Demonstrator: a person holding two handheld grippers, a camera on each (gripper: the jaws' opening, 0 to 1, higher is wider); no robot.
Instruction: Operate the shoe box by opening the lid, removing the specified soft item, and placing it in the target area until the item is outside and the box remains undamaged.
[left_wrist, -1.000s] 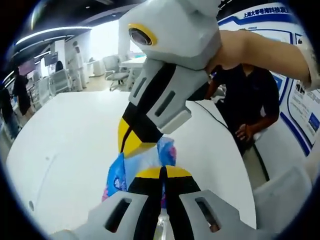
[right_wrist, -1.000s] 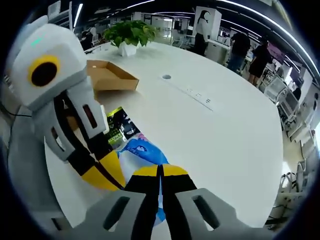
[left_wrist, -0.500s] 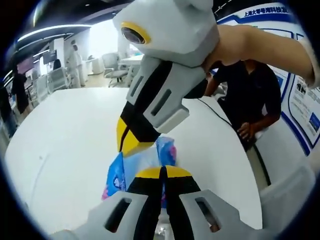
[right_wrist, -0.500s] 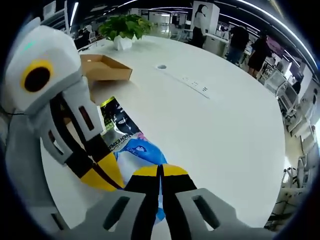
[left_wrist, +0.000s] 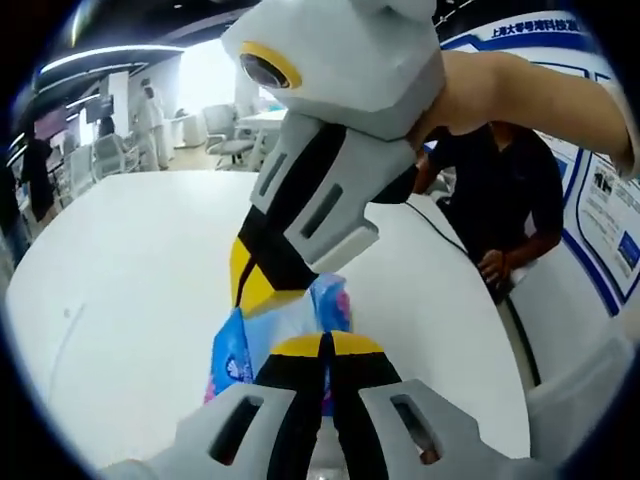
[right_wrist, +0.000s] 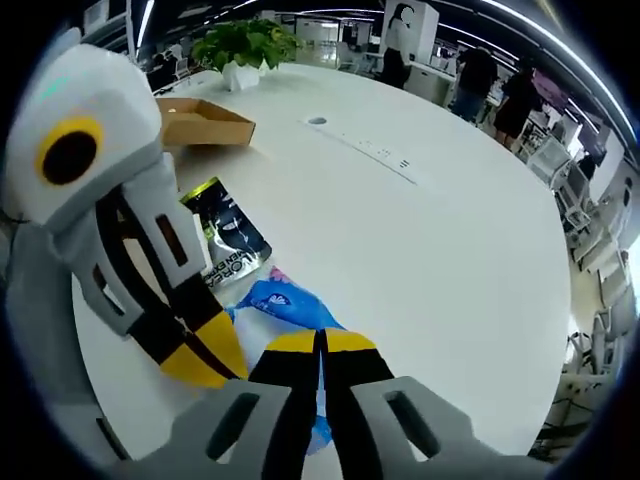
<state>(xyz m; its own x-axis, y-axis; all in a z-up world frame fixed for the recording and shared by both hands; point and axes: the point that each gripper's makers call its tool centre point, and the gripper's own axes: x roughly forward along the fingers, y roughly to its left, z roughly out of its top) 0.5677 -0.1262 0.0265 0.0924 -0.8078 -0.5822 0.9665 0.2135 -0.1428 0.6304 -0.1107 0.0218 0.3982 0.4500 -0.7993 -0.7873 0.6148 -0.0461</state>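
In the left gripper view, the left tool (left_wrist: 326, 345) pinches a blue-and-pink soft packet (left_wrist: 236, 352) with its jaws closed together, above a white bench (left_wrist: 130, 270). The right tool (left_wrist: 262, 290) reaches in from above, its yellow tips closed on the same packet.

In the right gripper view, the right tool (right_wrist: 320, 343) grips the blue packet (right_wrist: 285, 303); the left tool (right_wrist: 198, 358) clamps it alongside. A dark pouch (right_wrist: 225, 240) lies on the bench, an open cardboard shoe box (right_wrist: 200, 120) and a potted plant (right_wrist: 240, 48) well beyond.
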